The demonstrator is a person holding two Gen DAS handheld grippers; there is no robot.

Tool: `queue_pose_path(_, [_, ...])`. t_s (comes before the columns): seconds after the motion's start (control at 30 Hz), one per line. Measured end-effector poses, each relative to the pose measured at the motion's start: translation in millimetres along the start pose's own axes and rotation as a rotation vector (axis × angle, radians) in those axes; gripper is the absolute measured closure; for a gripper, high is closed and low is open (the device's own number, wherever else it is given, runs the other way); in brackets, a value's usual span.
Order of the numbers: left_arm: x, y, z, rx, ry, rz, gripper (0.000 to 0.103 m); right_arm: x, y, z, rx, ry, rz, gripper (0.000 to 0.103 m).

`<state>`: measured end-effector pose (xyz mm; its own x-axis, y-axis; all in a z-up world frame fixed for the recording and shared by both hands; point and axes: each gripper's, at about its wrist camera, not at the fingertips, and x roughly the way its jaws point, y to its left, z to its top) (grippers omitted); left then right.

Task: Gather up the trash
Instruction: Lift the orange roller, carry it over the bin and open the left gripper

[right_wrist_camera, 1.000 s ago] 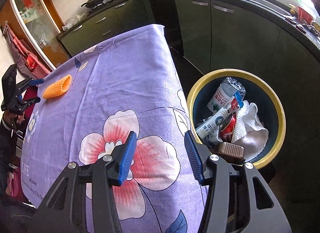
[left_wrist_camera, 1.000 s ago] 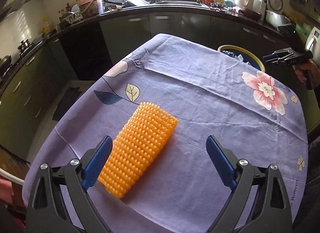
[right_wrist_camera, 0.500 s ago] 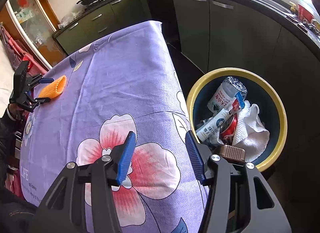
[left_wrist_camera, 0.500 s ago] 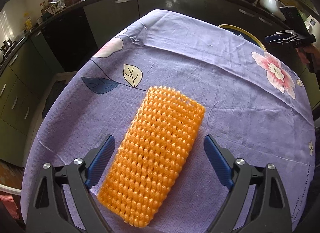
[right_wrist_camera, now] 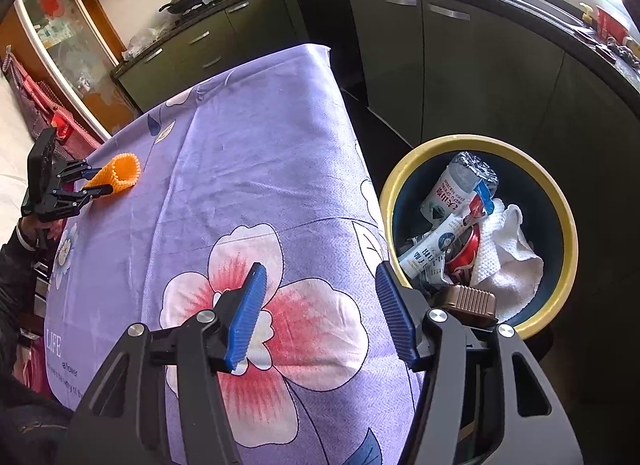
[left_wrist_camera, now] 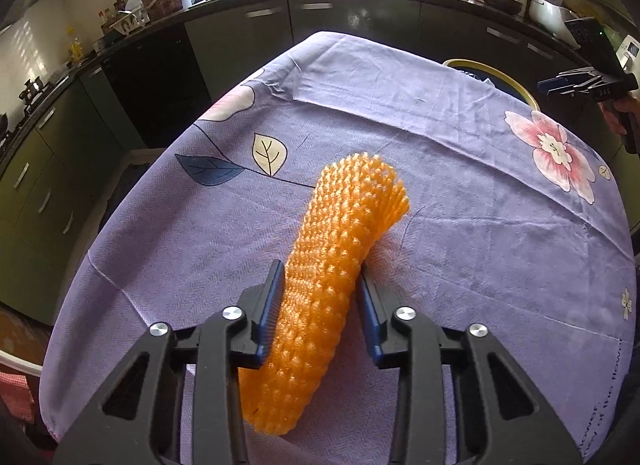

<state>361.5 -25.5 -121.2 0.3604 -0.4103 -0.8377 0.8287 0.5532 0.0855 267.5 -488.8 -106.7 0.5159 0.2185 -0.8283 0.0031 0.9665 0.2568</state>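
Purple floral tablecloth (left_wrist_camera: 460, 193) – dark kitchen cabinets (right_wrist_camera: 460, 65) w/ cluttered counters.

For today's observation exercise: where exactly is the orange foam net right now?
In the left wrist view the orange foam net is pinched in the left tool on the purple tablecloth, just past the leaf print.
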Motion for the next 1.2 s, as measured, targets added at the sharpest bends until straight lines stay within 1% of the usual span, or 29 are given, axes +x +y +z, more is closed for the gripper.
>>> queue_pose_path(0.03, [-1.8,-2.0,-0.8,-0.003,-0.001,0.011,0.078,-1.0,0.1,-0.9,-0.002,-0.002,0.003,0.046])
queue_pose_path(0.13, [-8.8,-9.9,-3.4,-0.011,-0.005,0.037,0.086,-4.1,0.0,-4.7,-0.005,-0.006,0.014,0.046])
queue_pose_path(0.23, [-18.1,-20.7,-5.7,-0.017,-0.016,0.046,0.09,-8.1,-0.8,-9.8,-0.008,-0.009,0.028,0.046])
queue_pose_path(0.53, [-48.1,-72.9,-7.7,-0.036,-0.033,0.108,0.09,-28.6,-10.4,-30.4,-0.015,-0.036,0.053,0.045])
queue_pose_path(0.83, [-84.6,-148.9,3.7,-0.047,-0.08,0.142,0.09,-51.4,-30.1,-59.0,-0.021,-0.063,0.076,0.044])
queue_pose_path(0.93, [-91.1,-176.0,14.3,-0.05,-0.095,0.133,0.09,-64.1,-39.5,-68.1,-0.021,-0.085,0.064,0.044])
queue_pose_path(1.03, [-92.9,-204.4,34.4,-0.039,-0.11,0.101,0.09,-81.9,-50.4,-78.6,-0.012,-0.125,0.038,0.039])
queue_pose_path(1.13, [-88.4,-230.0,64.6,-0.026,-0.125,0.034,0.09,-98.8,-61.6,-92.4,-0.005,-0.162,-0.004,0.039])
queue_pose_path(1.2, [-81.3,-246.1,89.1,-0.008,-0.141,-0.006,0.09,-109.7,-69.2,-103.1,0.008,-0.185,-0.013,0.039])
